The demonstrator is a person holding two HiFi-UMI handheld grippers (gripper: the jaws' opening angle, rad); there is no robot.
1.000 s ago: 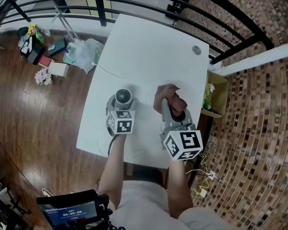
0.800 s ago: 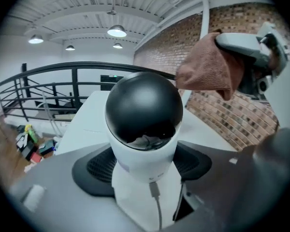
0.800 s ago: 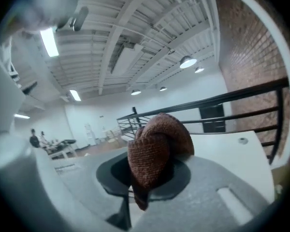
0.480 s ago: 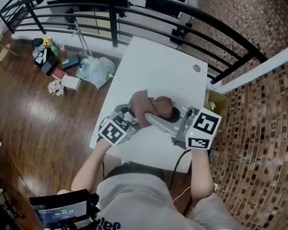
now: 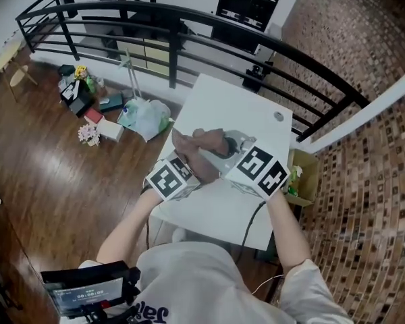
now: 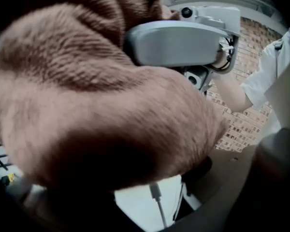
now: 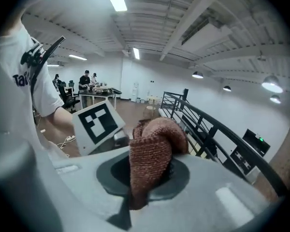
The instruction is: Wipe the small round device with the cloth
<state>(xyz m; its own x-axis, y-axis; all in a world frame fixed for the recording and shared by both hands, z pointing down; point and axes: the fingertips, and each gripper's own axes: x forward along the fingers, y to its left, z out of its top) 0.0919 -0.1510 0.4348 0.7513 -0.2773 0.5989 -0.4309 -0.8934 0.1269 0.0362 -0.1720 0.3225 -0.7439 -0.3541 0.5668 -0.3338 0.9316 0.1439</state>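
Both grippers are held up above the white table [image 5: 223,103], close together. The brown knitted cloth [image 5: 201,142] is bunched between them. My right gripper [image 5: 219,150] is shut on the cloth [image 7: 152,153], which sticks up from between its jaws. In the left gripper view the cloth [image 6: 111,105] fills most of the picture, with one grey finger [image 6: 179,42] of the right gripper above it. My left gripper [image 5: 187,158] reaches in under the cloth. The small round device is covered by the cloth; only its cable [image 6: 157,197] hangs below it.
A black railing [image 5: 189,19] runs behind the table. Bags and small items [image 5: 145,117] lie on the wood floor to the left. A cardboard box [image 5: 300,174] stands at the table's right side. A round grommet [image 5: 278,117] sits near the table's far corner.
Both grippers have risen off the table and come together. The device, held bare in the left gripper before, is now under the cloth that the right gripper brought over it.
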